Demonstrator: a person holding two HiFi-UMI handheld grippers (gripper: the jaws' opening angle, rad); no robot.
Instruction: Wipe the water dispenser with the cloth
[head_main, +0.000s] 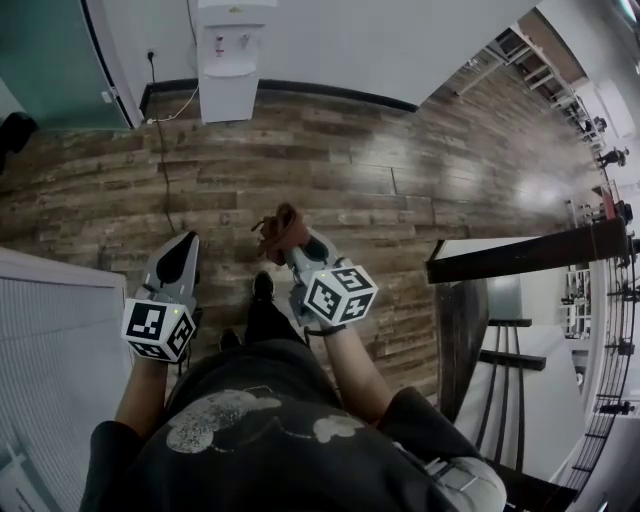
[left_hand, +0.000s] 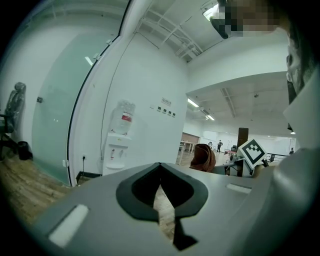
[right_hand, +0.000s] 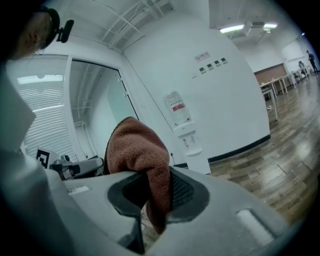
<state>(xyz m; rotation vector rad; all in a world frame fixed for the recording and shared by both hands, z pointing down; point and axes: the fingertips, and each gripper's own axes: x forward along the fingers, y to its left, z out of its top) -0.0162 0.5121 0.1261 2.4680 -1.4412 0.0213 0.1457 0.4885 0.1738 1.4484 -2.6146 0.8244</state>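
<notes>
Currently: cloth in the right gripper, dispenser well away

1. Person. A dark shirt (head_main: 260, 440) fills the bottom centre of the head view. One shoe (head_main: 262, 287) shows between the two grippers.

2. Left gripper (head_main: 185, 240). It sits lower left of centre in the head view. In the left gripper view, the left gripper (left_hand: 161, 182) has its jaws together at the tips, with only a thin wedge of floor showing behind them. Nothing is between them.

3. Right gripper (head_main: 288, 240). It sits just right of centre in the head view, with its marker cube (head_main: 340, 293) turned upward. The jaws are clamped on the cloth (head_main: 280, 228).

4. Cloth. It is reddish-brown with a towelling pile. In the right gripper view the cloth (right_hand: 137, 150) is pinched between the pads of the right gripper (right_hand: 155, 195). A rounded fold bulges above the jaws and a short tail hangs below them. In the left gripper view the cloth (left_hand: 204, 157) shows as a bunched lump right of centre.

5. Floor (head_main: 400, 180). Dark wood planks run across the middle of the head view.

6. Cable (head_main: 162, 160). It is black and runs from the wall down over the planks, left of centre.

7. Water dispenser (head_main: 232, 60). It is white and stands against the white wall (head_main: 400, 40) at top centre. It is well apart from both grippers and from the cloth. The bottle (right_hand: 176, 109) on top carries a red label.

8. Glass partition (head_main: 45, 60). It is teal and sits in the upper left corner.
</notes>
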